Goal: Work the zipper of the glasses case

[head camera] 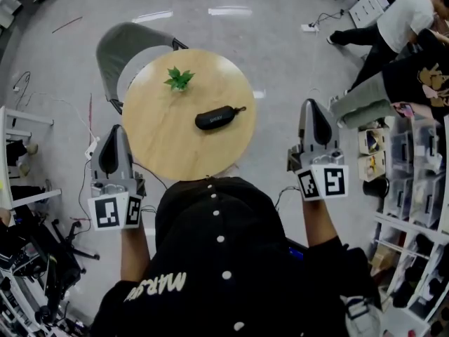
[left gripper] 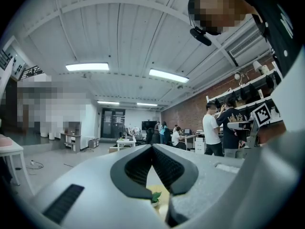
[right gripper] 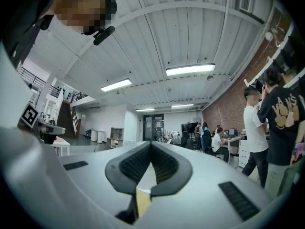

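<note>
Task not yet begun: the glasses case [head camera: 217,119] lies untouched, apparently zipped, near the middle of the round table [head camera: 161,146], while the left gripper [head camera: 116,133] and right gripper [head camera: 313,111], both clenched on nothing, flank the table's near edge.

A small green plant [head camera: 179,79] is seen upright near the far edge of the round wooden worktop [head camera: 158,135]. A grey chair [head camera: 123,44] is set just beyond that edge. A white power strip [head camera: 309,27] is laid on the floor, and clear storage bins [head camera: 414,153] are stacked at the right.
</note>
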A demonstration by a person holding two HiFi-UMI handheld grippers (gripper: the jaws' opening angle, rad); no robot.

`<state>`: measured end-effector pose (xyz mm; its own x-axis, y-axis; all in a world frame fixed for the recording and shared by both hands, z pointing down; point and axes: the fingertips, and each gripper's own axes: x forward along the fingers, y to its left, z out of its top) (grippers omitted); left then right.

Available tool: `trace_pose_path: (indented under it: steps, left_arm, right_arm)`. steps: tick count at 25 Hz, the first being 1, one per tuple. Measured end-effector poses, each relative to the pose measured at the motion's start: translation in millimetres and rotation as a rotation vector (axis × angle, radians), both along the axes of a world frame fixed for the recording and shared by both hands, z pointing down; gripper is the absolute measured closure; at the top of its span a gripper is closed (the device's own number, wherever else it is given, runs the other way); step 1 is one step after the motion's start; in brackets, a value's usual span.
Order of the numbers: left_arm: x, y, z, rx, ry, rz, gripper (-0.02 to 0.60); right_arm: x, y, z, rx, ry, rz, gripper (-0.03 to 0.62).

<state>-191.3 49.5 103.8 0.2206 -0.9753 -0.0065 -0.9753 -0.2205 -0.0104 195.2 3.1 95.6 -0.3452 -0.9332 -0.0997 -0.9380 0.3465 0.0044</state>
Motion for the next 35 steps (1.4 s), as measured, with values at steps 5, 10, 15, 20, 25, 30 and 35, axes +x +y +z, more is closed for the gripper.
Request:
trace_pose_path:
  steps: [5,10,15,20,25,30,35]
  left_arm:
    - [10.1,-4.5,-5.2,0.011,-0.017,0.008,0.578]
    - [12.9,-5.0,-6.2,0.016,-0.034,0.013,0.578]
    - [15.9,-5.5,-4.7,0.018,-0.04,0.013,0.578]
    - [15.8,-4.4,-4.0,0.017,-0.045,0.014,0.578]
    - [21.7,-6.0,0.5,0.007,-0.041,0.021,0.578]
    - [24.4,-6.0,2.1,0.003,-0.043,0.017,0.578]
    - [22.8,-10.1,4.9,0.003,-0.044,0.014,0.578]
  right_arm:
    - [-1.1,-0.4,1.5,-0.006,0.009,-0.022,0.593]
    - [-8.6,-1.5,3.2,-0.007,0.014,-0.039,0.594]
    - [-9.2,-5.8,5.8,-0.008,0.017,-0.045,0.594]
    - [-14.0,-8.5,6.4,-0.009,0.017,-0.059,0.594]
    - [-16.9,-14.3,9.7,-0.014,0.029,-0.074,0.594]
    - [-17.7,-16.0,12.1,-0.018,0.038,-0.085,0.594]
    - [-19.9,-20.9,15.0,-0.018,0.04,-0.091,0.594]
